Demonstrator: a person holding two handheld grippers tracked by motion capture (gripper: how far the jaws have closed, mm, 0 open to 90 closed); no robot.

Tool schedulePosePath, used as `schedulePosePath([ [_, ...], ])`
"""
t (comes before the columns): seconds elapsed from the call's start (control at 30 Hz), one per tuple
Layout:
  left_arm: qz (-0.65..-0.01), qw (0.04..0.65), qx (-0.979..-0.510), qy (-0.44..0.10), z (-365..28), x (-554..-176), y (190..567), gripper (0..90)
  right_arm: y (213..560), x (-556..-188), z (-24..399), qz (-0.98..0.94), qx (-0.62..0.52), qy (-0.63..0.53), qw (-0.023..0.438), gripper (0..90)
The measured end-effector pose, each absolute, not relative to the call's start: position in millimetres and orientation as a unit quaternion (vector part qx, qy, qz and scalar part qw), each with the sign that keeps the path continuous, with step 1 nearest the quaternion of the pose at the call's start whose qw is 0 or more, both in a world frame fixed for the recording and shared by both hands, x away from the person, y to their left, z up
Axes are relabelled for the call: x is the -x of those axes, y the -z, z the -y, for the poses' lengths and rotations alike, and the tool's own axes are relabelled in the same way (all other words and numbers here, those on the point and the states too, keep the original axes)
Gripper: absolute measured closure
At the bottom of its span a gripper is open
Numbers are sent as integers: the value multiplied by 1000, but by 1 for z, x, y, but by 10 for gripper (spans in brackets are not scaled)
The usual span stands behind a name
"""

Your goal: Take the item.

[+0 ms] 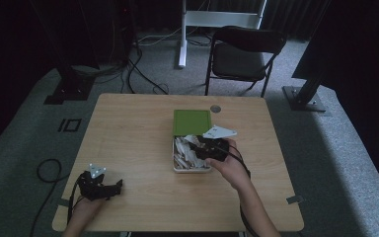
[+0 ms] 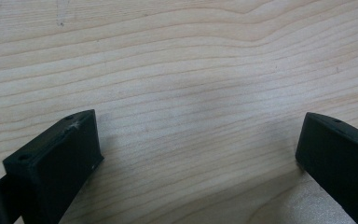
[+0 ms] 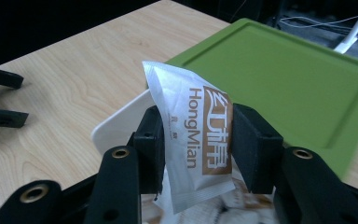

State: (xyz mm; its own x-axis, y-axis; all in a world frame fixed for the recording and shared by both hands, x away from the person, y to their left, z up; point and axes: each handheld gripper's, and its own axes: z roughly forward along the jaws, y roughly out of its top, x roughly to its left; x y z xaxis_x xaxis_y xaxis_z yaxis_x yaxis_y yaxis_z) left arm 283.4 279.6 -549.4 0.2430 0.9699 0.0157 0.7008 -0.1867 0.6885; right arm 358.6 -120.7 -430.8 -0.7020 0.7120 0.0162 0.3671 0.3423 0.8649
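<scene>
Right gripper (image 3: 196,140) nearest lens, jaws pinched on white sachet (image 3: 193,135) lettered "HongMian", pads pressing both flat faces. Sachet upright, slightly tilted, held just above white box (image 1: 191,169) full of similar packets. Green lid (image 3: 289,88) lying flat behind box, touching its far edge. Seen from high view: right gripper (image 1: 201,146) over box, near table (image 1: 128,123) centre. Left gripper (image 1: 116,187) resting on near-left table corner, well apart from box. Its jaws spread wide, nothing between, bare wood (image 2: 191,93) beneath.
</scene>
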Motion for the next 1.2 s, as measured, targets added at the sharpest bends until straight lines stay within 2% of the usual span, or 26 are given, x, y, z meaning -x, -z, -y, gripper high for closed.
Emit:
schedulePosePath([
  [0.4, -569, 287, -735, -233, -280, -283, 549, 6, 424, -368, 169, -769, -389, -455, 223, 571],
  [0.63, -569, 287, -734, -233, -280, -283, 549, 6, 438, -375, 194, -753, -426, -443, 234, 571],
  [0.93, -569, 288, -734, -233, -280, -283, 549, 6, 463, -387, 223, -725, -472, -422, 270, 571],
  [1.2, -569, 288, -734, -233, -280, -283, 549, 6, 490, -398, 234, -710, -502, -406, 282, 570],
])
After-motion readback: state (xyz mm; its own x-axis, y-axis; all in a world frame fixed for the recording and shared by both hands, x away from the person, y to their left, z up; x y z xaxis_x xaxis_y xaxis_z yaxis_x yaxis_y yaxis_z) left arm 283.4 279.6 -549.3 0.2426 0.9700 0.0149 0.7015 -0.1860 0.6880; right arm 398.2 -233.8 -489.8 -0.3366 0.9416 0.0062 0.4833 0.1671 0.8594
